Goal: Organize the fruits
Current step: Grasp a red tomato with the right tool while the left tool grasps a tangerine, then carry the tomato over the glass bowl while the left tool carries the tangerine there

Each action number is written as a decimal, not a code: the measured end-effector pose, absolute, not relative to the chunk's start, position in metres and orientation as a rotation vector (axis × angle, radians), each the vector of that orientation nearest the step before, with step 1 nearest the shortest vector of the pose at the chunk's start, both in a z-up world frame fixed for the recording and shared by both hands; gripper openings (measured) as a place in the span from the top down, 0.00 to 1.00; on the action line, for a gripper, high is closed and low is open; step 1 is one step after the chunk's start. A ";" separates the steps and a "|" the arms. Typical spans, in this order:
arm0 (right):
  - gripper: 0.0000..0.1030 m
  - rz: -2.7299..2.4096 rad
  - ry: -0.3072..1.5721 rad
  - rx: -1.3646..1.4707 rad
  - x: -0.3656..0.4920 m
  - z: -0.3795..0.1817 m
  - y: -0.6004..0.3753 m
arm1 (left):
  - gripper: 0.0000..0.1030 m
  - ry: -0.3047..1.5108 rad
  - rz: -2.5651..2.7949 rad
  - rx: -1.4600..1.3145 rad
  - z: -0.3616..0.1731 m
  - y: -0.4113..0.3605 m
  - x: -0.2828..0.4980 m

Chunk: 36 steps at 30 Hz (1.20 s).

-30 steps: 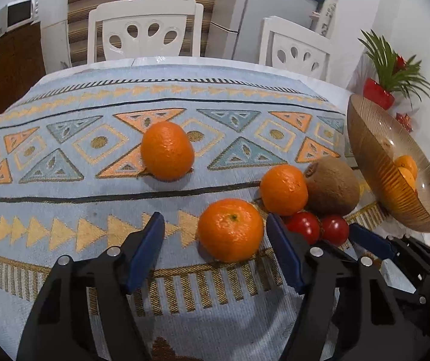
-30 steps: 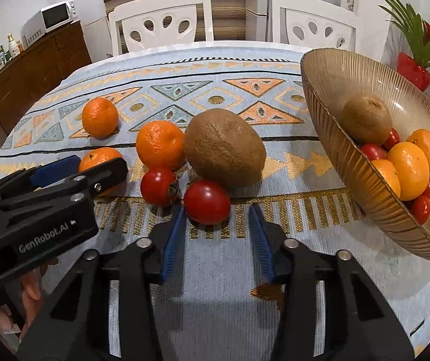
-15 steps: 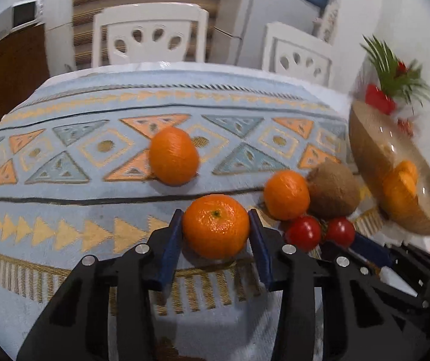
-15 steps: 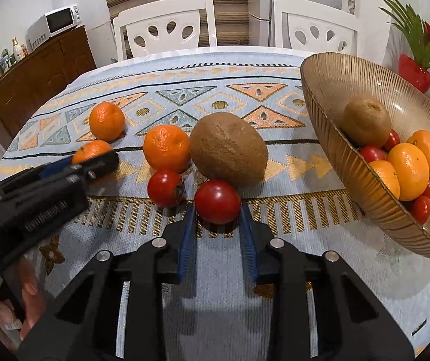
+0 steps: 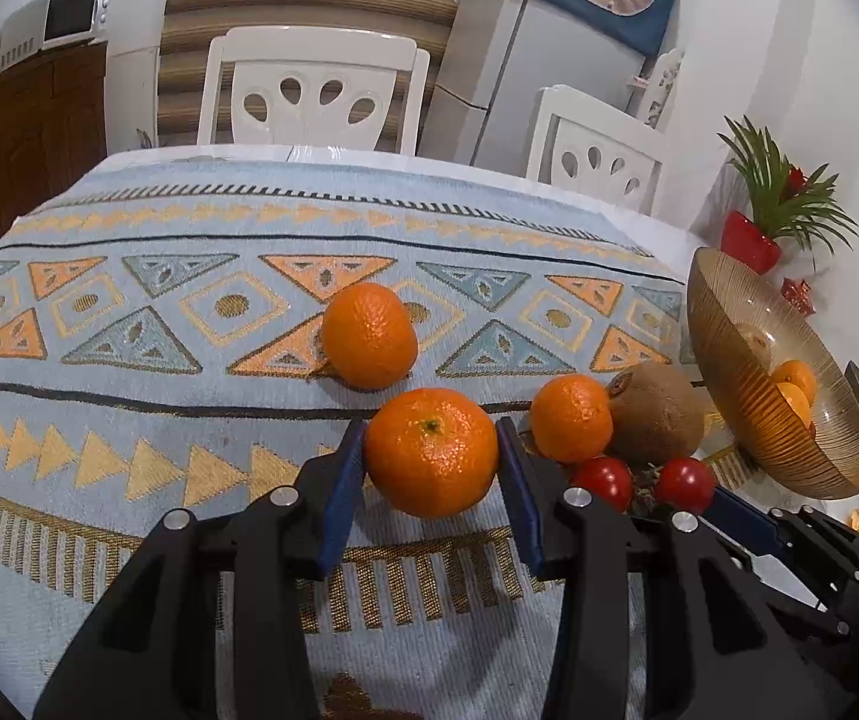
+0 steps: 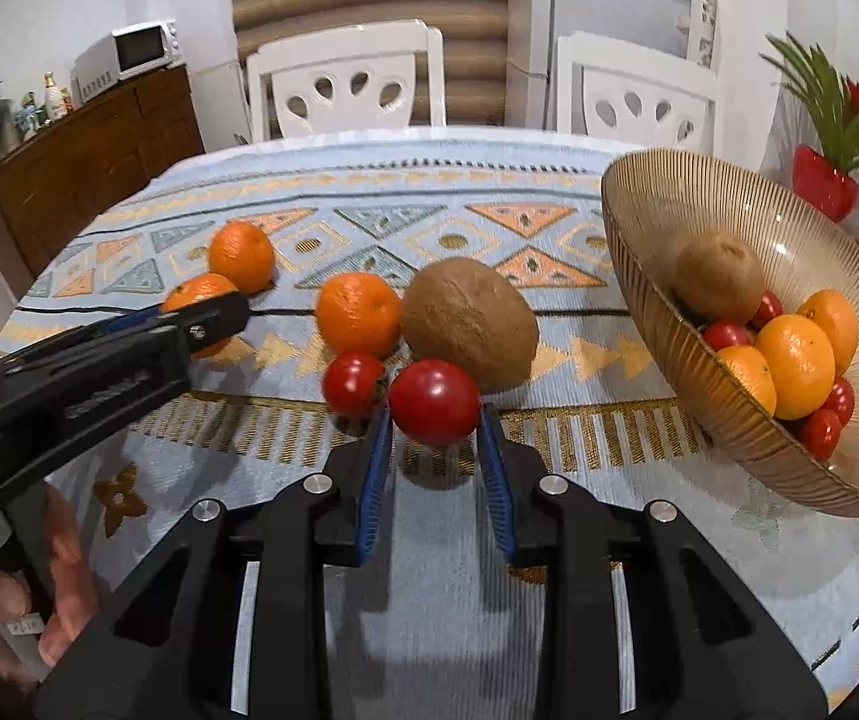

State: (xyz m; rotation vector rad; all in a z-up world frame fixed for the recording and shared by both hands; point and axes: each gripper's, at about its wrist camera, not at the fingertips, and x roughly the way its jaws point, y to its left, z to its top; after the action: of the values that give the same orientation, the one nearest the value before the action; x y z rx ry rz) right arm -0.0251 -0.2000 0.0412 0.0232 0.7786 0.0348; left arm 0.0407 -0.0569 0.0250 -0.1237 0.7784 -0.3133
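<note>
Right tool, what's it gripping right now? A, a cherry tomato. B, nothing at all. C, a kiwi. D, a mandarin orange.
A: the right tool has its blue pads pressed against both sides of a red cherry tomato, while the kiwi sits loose on the tablecloth behind it.

Clamped between blue pads: a dimpled orange mandarin (image 5: 432,452), stem up; likewise a glossy red tomato (image 6: 434,402). Loose on the cloth: another mandarin (image 5: 369,335) at 11 o'clock, a third (image 5: 571,418), a brown kiwi (image 5: 656,414), a second tomato (image 6: 354,383). Ribbed amber bowl (image 6: 639,252) at 3 o'clock, part-filled.
</note>
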 end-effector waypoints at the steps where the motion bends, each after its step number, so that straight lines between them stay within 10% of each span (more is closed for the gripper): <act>1: 0.71 0.037 0.764 0.012 -0.029 0.043 -0.198 | 0.60 0.774 -0.312 -0.123 0.025 -0.057 0.040; 20: 0.71 -0.007 0.829 0.265 -0.108 0.040 -0.269 | 0.60 0.800 -0.393 -0.024 0.034 -0.074 -0.023; 36: 0.71 -0.179 0.570 0.400 -0.139 0.154 -0.418 | 0.60 0.567 -0.685 0.002 0.160 -0.193 -0.060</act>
State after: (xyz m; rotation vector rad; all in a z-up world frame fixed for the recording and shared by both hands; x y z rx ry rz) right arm -0.1393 -0.4184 0.1537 0.3995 0.5699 -0.1793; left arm -0.0597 -0.1934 0.1596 0.0020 0.5674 -0.6850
